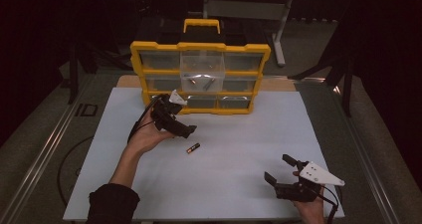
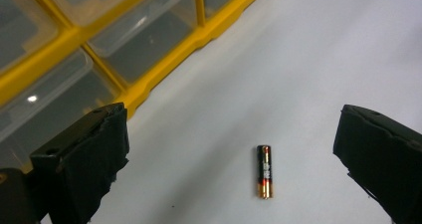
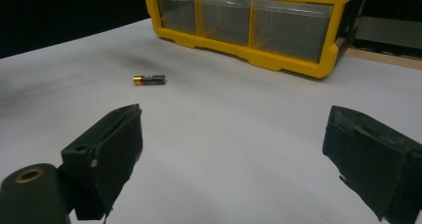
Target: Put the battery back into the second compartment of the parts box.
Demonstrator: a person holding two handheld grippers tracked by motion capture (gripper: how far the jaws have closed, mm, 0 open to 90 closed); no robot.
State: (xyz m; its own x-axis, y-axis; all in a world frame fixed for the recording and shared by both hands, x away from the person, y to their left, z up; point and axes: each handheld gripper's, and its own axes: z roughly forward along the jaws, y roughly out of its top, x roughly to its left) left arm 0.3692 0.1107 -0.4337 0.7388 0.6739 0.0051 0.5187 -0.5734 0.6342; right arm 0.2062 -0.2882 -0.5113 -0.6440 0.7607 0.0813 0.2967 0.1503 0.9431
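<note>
A small black and gold battery [image 1: 193, 148] lies alone on the white board, in front of a yellow organizer [image 1: 199, 47] with clear drawers. My left gripper [image 1: 181, 127], held palm-up in a hand, hovers just left of and above the battery, open and holding nothing. In the left gripper view the battery [image 2: 264, 171] lies below, between the wide-apart jaws of the gripper [image 2: 231, 149]. My right gripper [image 1: 279, 168] rests low near the front right of the board, open and holding nothing. In the right gripper view the battery [image 3: 149, 79] lies far ahead to the left of the gripper [image 3: 234, 154].
The organizer's middle drawer [image 1: 201, 69] is pulled out and holds some metal parts. The organizer [image 3: 278, 59] stands at the board's far edge. The white board [image 1: 224, 184] lies on a darker table, with a metal stand behind it.
</note>
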